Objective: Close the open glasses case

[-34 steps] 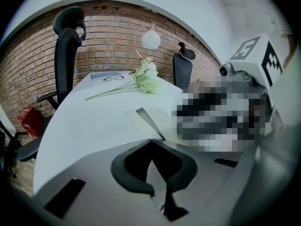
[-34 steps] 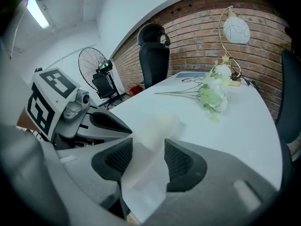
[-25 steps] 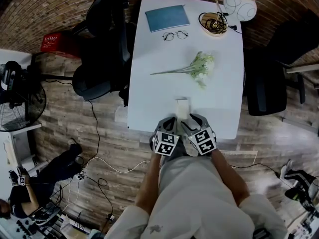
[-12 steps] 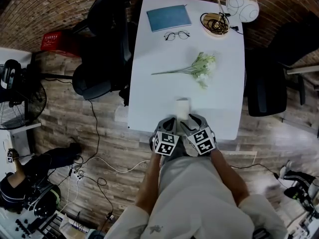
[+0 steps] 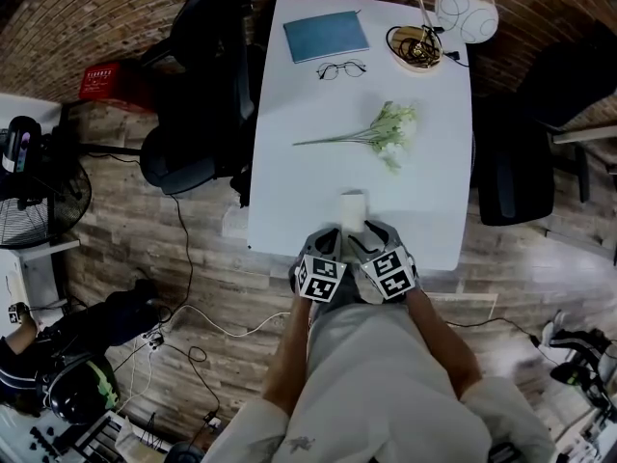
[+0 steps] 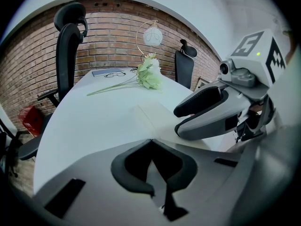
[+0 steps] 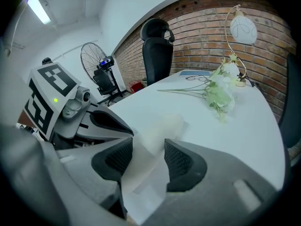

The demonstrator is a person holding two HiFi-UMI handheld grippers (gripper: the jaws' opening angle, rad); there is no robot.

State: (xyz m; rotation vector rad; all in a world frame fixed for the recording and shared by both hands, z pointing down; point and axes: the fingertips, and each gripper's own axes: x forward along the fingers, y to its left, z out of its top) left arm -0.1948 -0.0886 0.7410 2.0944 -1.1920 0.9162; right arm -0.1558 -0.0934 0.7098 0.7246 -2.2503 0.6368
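Observation:
A white glasses case (image 5: 352,208) lies near the front edge of the white table (image 5: 289,191). Both grippers hover at that edge, side by side, just behind the case. My left gripper (image 5: 331,245) is shut with nothing in it; in the left gripper view (image 6: 151,142) its pads meet and the case (image 6: 153,114) lies ahead on the right. My right gripper (image 5: 374,240) is open. In the right gripper view (image 7: 148,150) the case (image 7: 160,128) shows through the gap between the jaws, its rounded body ahead and a flat white part nearer. I cannot tell whether the pads touch it.
Further back on the table lie a sprig of pale flowers (image 5: 384,129), spectacles (image 5: 339,68), a blue notebook (image 5: 325,35), a round tray of cables (image 5: 415,44) and a globe lamp (image 5: 465,10). Black chairs (image 5: 193,114) stand at both sides. A fan (image 5: 39,196) is on the left.
Grippers and case have stayed where they were. A person on the floor at the lower left has shifted.

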